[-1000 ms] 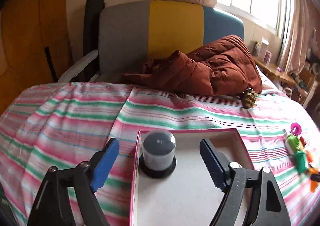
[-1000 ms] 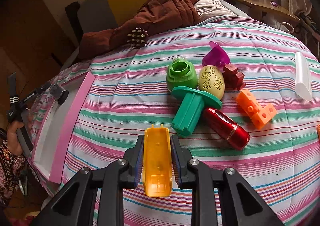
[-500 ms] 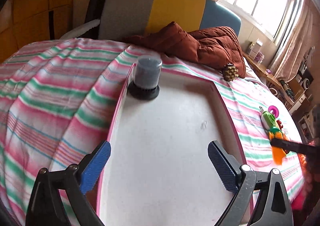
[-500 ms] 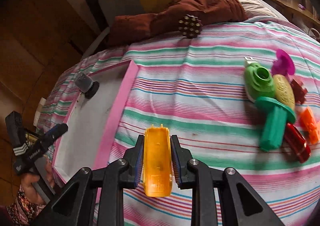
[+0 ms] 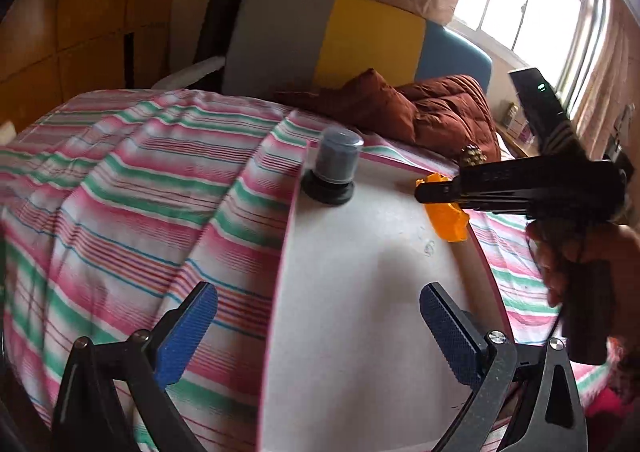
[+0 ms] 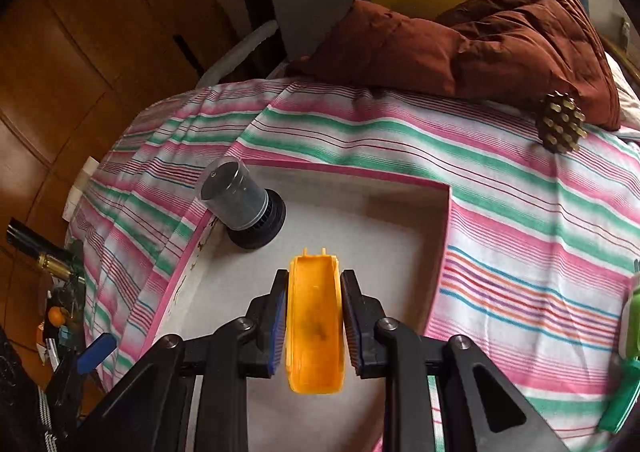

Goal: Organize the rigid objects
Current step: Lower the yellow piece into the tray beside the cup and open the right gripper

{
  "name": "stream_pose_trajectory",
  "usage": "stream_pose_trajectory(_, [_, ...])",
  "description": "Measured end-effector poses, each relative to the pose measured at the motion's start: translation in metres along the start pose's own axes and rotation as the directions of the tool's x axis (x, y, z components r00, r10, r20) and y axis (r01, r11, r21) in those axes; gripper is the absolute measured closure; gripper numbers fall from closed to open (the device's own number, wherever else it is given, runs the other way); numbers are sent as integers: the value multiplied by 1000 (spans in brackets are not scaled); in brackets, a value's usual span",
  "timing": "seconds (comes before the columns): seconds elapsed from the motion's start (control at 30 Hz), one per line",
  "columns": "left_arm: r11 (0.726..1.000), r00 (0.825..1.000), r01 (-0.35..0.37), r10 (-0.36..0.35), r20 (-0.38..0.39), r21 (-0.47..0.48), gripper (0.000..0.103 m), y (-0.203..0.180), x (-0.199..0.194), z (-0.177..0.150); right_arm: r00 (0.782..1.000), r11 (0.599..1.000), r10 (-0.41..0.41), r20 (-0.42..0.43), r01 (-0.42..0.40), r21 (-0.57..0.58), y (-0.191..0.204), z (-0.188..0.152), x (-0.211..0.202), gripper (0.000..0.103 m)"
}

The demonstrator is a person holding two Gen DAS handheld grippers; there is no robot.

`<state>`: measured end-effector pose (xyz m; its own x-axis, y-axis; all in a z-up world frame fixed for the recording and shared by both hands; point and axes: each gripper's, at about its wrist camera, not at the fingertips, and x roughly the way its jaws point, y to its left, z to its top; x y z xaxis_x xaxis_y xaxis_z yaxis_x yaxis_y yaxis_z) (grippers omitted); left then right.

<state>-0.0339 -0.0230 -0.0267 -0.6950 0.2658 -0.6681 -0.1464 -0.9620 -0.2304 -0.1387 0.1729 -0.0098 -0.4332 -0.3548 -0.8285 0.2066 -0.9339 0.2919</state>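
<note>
The right gripper (image 6: 314,316) is clamping an orange plastic piece (image 6: 315,322) between its blue pads, holding it over the white floor of a pink-rimmed tray (image 6: 344,170). A dark cylinder with a clear cap (image 6: 244,206) is standing in the tray's far left corner. A brown quilted jacket (image 6: 480,40) and a spiky ball (image 6: 560,128) are lying on the striped sheet (image 6: 520,212) beyond. What may be green toys are showing at the right edge.
</note>
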Motion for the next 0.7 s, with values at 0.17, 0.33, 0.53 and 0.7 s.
stream_pose_trajectory(0.17, [998, 999, -24, 25, 22, -51, 1, 20, -6, 5, 999, 999, -41, -16, 42, 28, 6, 18, 27, 79])
stream_pose_trajectory(0.33, [996, 999, -38, 39, 7, -81, 0, 31, -6, 3, 998, 996, -56, 6, 56, 73, 5, 31, 38, 73])
stream_pose_trajectory(0.53, [996, 1000, -18, 18, -5, -83, 0, 29, -3, 2, 997, 995, -65, 52, 60, 81, 3, 26, 19, 71])
stream_pose_trajectory(0.7, [997, 998, 50, -52, -25, -66, 0, 17, -4, -2, 992, 995, -102, 75, 102, 6, 1, 6, -14, 71])
